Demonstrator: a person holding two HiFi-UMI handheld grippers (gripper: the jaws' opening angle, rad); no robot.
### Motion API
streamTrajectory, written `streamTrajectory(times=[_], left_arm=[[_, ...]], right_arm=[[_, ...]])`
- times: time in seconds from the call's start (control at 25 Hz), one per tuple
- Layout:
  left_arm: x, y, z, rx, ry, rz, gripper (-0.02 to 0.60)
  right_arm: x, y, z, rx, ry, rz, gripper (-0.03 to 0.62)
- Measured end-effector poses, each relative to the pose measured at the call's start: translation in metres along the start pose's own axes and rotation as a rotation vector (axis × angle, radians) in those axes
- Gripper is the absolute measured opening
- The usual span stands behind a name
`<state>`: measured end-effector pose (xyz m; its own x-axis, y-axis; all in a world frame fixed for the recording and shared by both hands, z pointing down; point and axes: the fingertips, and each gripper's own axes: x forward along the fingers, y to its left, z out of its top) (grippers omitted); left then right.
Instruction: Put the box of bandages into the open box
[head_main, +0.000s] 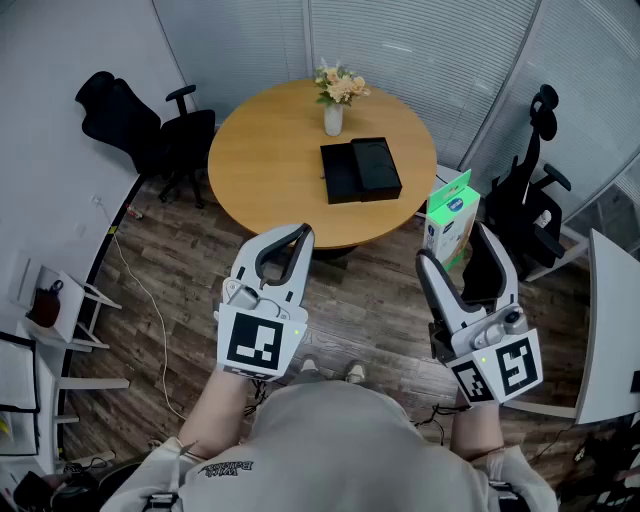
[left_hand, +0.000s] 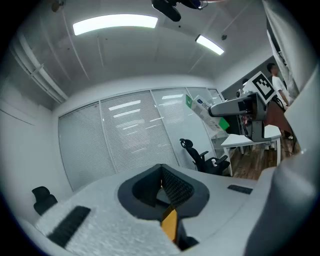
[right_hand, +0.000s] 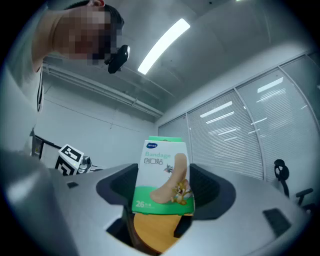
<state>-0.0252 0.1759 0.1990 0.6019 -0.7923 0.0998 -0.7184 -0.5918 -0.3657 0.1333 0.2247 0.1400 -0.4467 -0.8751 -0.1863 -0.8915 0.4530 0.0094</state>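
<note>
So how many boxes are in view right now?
2. The bandage box is clamped in the right gripper's jaws, in the air beside the table; the open black box lies on the table near the flower vase. No others show.

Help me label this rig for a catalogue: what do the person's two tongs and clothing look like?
The left tongs and right tongs are light grey shells with dark, textured inner pads, curving to a tip. Each carries a white cube printed with black square markers. The person wears a pale grey top.
</note>
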Motion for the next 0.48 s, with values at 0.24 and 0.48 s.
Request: streamTrajectory(times=[0.24, 0.48], left_arm=[[0.002, -0.003, -0.003, 0.002, -0.002, -0.006, 0.021], [0.004, -0.009, -0.006, -0.018, 0.017, -0.012, 0.021]], right_arm=[[0.002, -0.004, -0.006, 0.019, 0.002, -0.006, 0.311], [0.002, -0.013, -0.021, 0.001, 0.055, -0.015, 0.311]])
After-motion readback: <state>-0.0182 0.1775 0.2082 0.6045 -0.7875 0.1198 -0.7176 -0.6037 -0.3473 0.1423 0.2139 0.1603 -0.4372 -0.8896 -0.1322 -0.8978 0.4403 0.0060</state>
